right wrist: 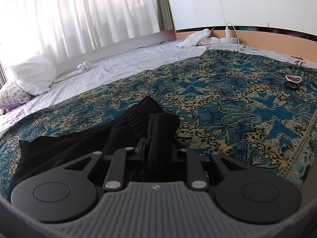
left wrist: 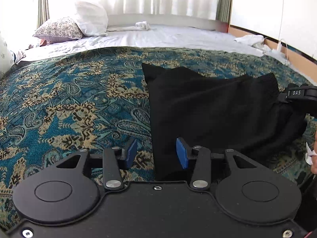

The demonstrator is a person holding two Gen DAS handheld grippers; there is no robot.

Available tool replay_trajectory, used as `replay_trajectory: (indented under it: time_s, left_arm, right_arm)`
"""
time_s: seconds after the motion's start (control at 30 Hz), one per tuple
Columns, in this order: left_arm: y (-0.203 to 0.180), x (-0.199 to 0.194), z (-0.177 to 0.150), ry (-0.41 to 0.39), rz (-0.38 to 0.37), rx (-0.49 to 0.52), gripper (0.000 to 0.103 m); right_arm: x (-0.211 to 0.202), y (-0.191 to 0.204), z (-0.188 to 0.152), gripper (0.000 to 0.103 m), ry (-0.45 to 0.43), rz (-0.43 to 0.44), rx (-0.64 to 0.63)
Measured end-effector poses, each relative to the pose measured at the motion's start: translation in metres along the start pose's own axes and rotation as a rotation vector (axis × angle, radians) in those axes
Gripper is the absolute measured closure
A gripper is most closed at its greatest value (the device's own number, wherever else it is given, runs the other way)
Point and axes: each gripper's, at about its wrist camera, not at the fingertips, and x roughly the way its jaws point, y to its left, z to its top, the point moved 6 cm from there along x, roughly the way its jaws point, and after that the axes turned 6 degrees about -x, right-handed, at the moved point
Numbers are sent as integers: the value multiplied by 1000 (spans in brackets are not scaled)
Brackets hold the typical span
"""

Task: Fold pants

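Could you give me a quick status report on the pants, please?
Left gripper open, at the black pants' near edge. Right gripper shut on their bunched fabric. Nothing obstructing on the paisley bedspread.

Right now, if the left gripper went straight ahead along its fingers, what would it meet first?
The black pants. The left gripper is open, and the pants' left edge already lies between its blue pads, so it would likely meet that fabric first, above the patterned bedspread. Depth is unclear.
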Motion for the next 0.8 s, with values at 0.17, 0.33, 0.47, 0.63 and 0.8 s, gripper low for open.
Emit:
replay_trajectory:
  time_s: [0.17, 0.33, 0.47, 0.63, 0.8]
  left_arm:
    - [-1, 2, -2, 10, 17, 15, 61]
    - [-3, 2, -2, 11, 32, 36, 60]
    - [-3, -2, -2, 7, 44, 41, 60]
    - [-3, -20, 8, -38, 10, 8, 59]
    - [-14, -29, 19, -89, -23, 38, 53]
  right_arm:
    - [4, 1, -9, 74, 24, -3, -28]
    - [3, -1, -11, 64, 39, 15, -36]
    - [0, -3, -11, 70, 51, 34, -34]
    - [-2, 2, -13, 79, 60, 74, -50]
    - [-1, 4, -13, 80, 84, 204, 52]
